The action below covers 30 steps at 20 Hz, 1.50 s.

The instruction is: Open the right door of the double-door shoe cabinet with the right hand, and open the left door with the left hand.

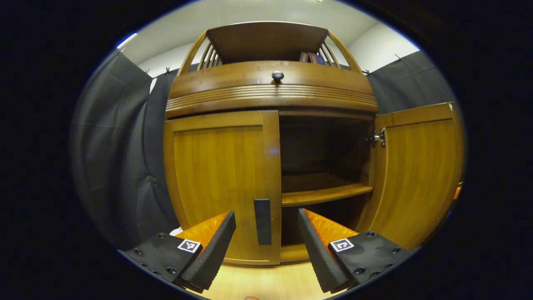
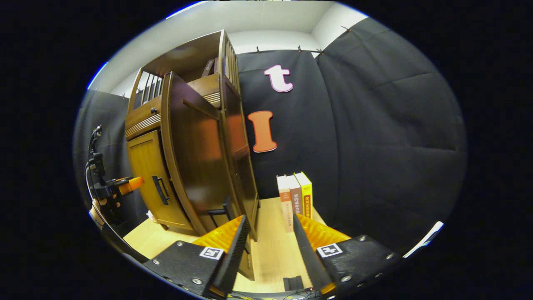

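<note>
Left gripper (image 1: 266, 246) fingers spread, handle (image 1: 262, 221) of closed left door (image 1: 222, 187) between them, untouched. Right door (image 1: 416, 175) swung open. Right gripper (image 2: 268, 246) spread, empty; books (image 2: 295, 200) beside cabinet (image 2: 187, 146).

Left gripper view sat low and close, facing the front of the brown wooden double-door shoe cabinet (image 1: 266, 166) pretty much head-on. Right gripper view was off by the cabinet's right side, looking along its swung-out brown wooden right door (image 2: 195, 158) toward the black cloth wall. Both caught the cabinet, its shut left door and the pale wooden floor (image 2: 270, 250).
</note>
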Available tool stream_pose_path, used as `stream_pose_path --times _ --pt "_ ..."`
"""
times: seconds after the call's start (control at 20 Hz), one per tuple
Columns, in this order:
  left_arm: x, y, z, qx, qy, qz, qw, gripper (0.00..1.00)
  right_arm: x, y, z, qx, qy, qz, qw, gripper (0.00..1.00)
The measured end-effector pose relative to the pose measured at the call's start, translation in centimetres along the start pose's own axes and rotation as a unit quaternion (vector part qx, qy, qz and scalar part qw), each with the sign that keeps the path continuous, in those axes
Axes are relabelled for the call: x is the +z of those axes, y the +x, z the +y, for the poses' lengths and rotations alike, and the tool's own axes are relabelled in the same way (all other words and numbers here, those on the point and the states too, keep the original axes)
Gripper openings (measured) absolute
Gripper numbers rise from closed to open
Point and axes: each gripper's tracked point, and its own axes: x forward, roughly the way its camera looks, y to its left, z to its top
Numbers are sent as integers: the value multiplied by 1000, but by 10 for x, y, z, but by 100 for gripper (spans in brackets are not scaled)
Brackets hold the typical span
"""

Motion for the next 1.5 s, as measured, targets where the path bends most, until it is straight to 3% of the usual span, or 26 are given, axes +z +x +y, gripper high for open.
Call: stream_pose_path --times 0.1,0.25,0.3,0.5,0.7,0.8,1.15,1.35,1.5 --pt "-18 20 -1 5 -5 14 1000 94 6 1 -5 -13 -8 -7 1000 87" --pt "-42 46 3 19 -1 28 999 95 10 -1 -9 -20 -8 -11 1000 92" --pt "-49 54 4 22 -5 30 999 95 10 -1 -9 -23 -8 -11 1000 99" --pt "-68 77 10 25 -34 41 998 95 15 -3 -11 -34 -2 -12 999 99" --pt "-73 88 17 28 -31 41 998 94 21 -5 -12 -39 4 -17 999 99" --pt "-72 93 16 24 -33 37 998 76 23 -7 -11 -41 9 -17 999 99" --pt "-75 100 11 15 -18 37 999 42 39 -12 -1 -53 5 -32 998 99" --pt "-76 96 12 5 -22 38 999 34 42 -17 3 -67 -1 -36 997 99" --pt "-75 89 11 -11 -21 39 999 36 42 -20 9 -73 3 -35 997 99"
